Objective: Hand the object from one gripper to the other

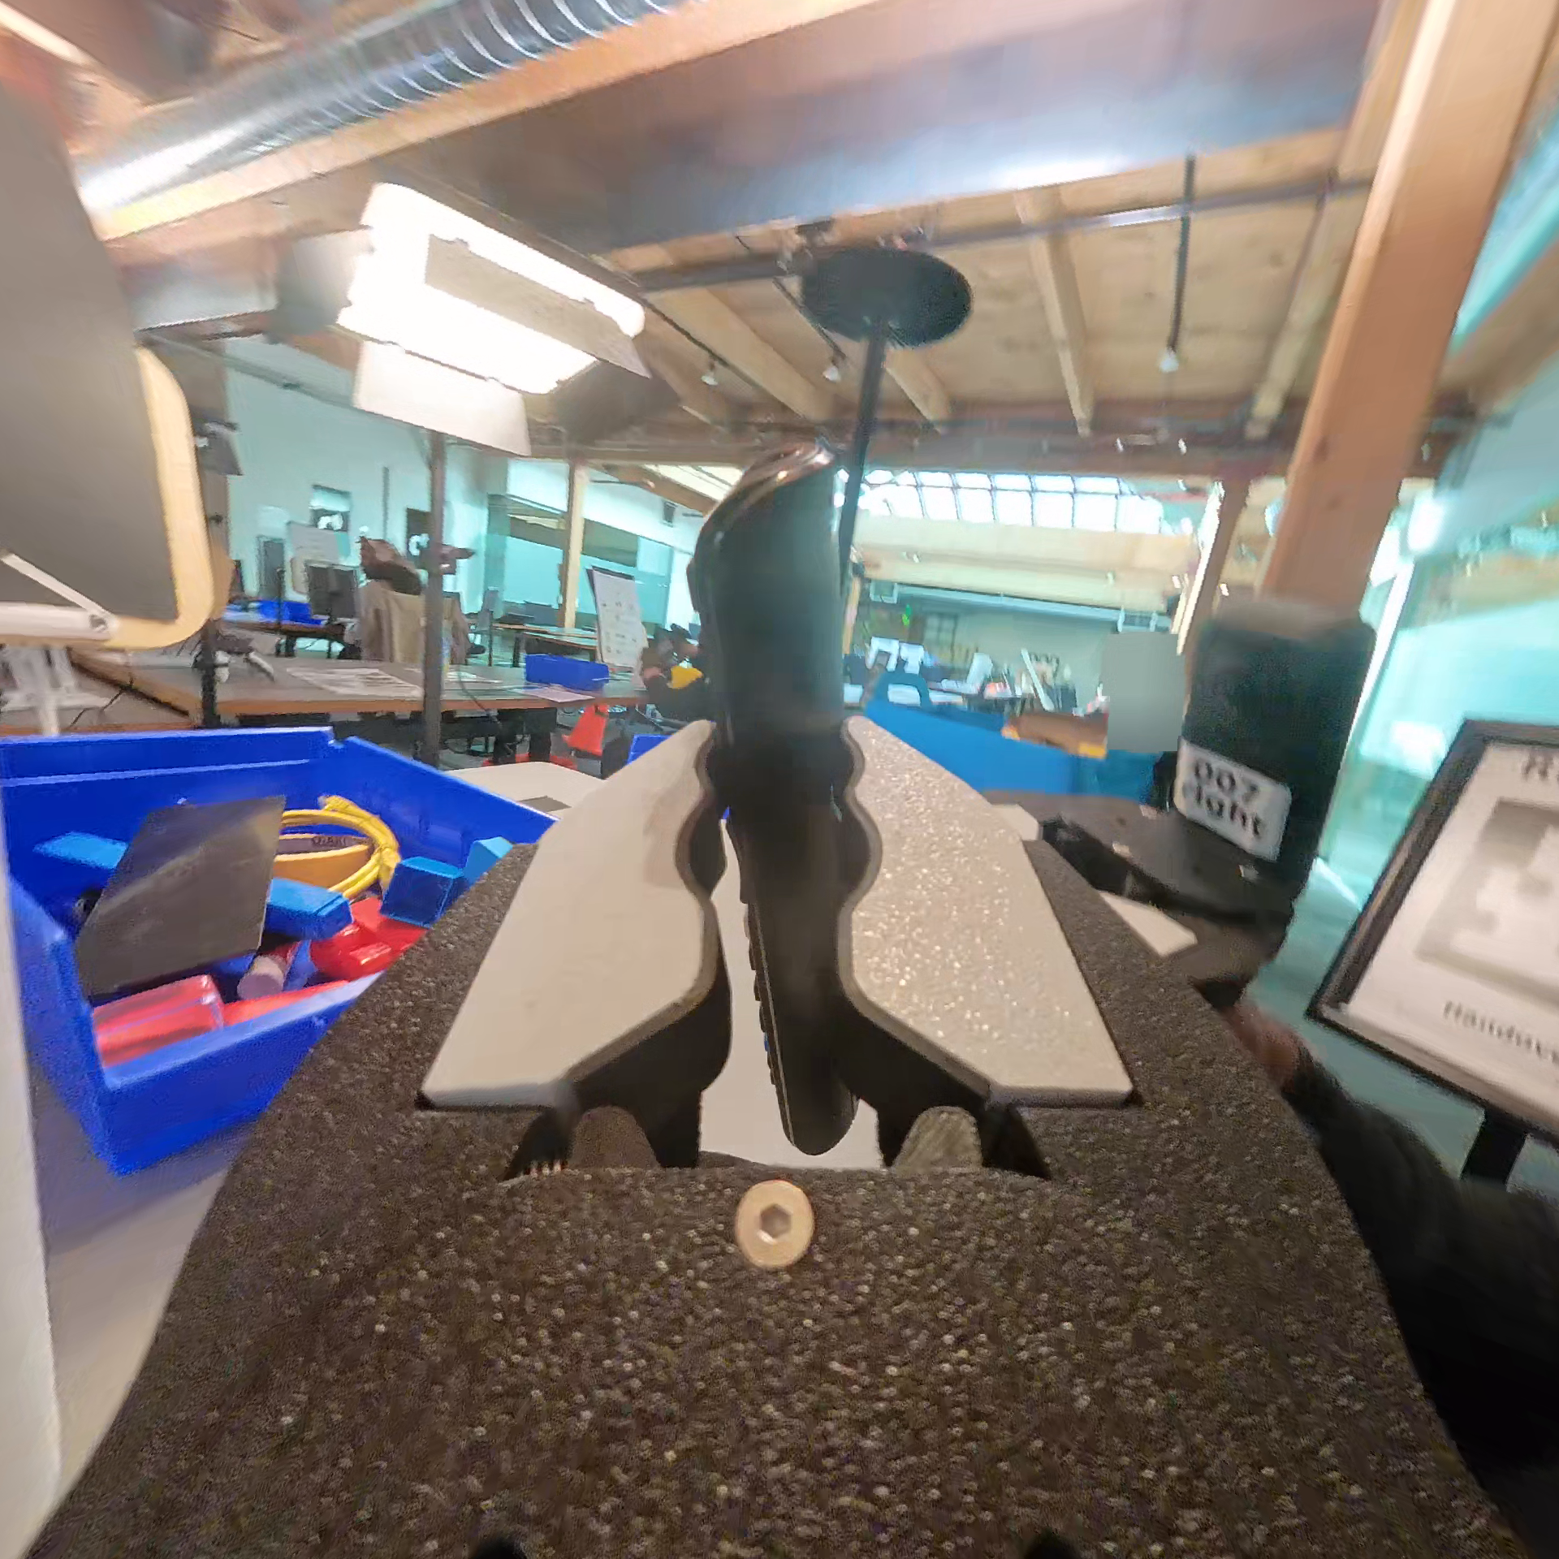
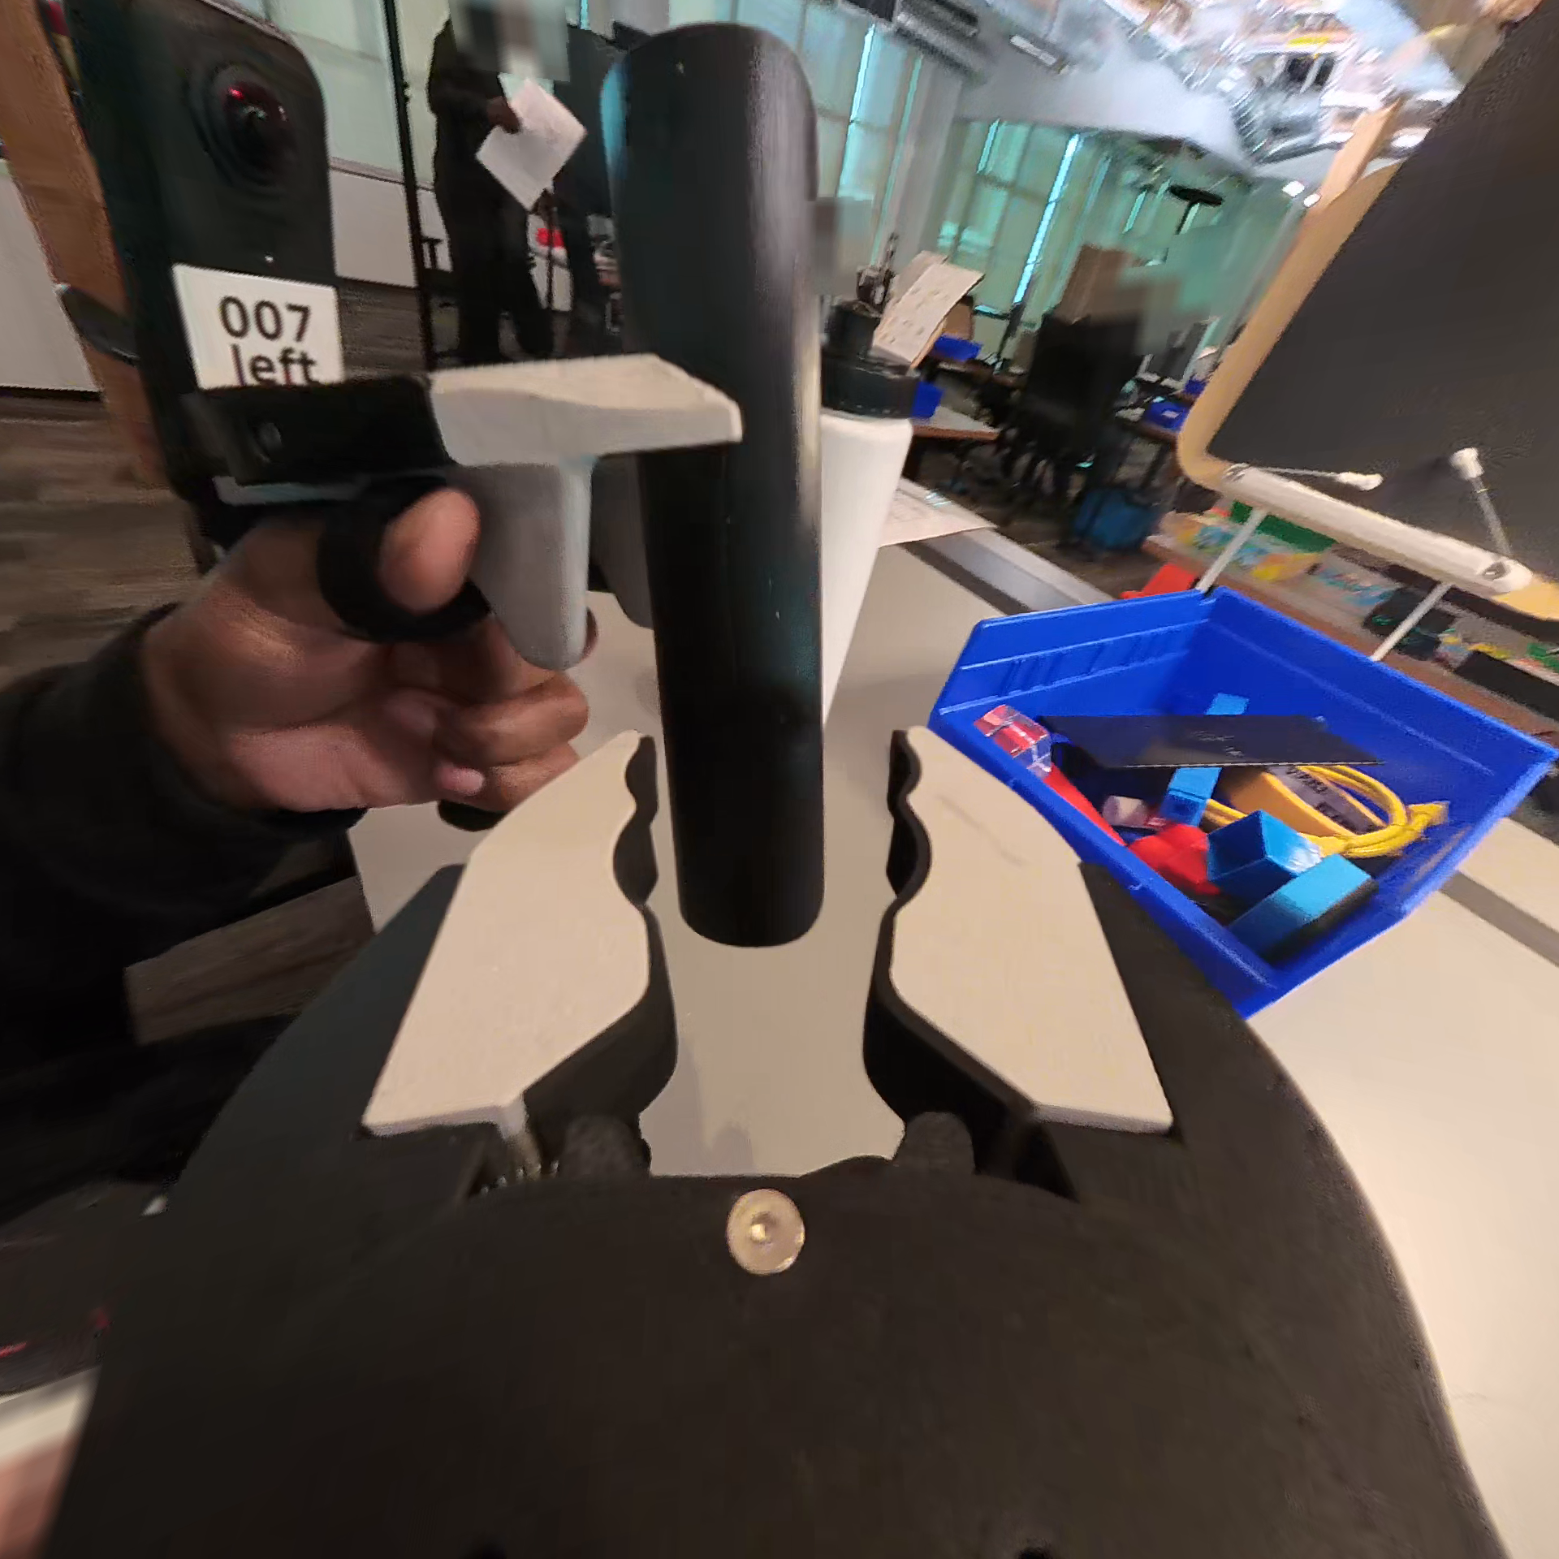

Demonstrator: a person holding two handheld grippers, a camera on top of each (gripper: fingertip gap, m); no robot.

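Note:
A long black object [image 1: 780,641] with a metal ring at its top stands upright in my left gripper [image 1: 776,759], which is shut on its middle. In the right wrist view the same object [image 2: 734,506] is a tall black bar held by the left gripper's grey fingers [image 2: 582,405], with a person's hand [image 2: 337,675] on the handle. My right gripper [image 2: 772,747] is open. The object's lower end hangs between its fingers without touching them. The right gripper's black body [image 1: 1265,700] shows at the right of the left wrist view.
A blue bin [image 2: 1097,658] with red and blue blocks, a yellow cable and a dark card sits on the white table [image 2: 1350,1139]; it also shows in the left wrist view [image 1: 169,1097]. A white bottle [image 2: 860,523] stands behind the object. A framed sign [image 1: 1451,919] stands at the right. My right fingertips sit around 6 centimeters from my left ones.

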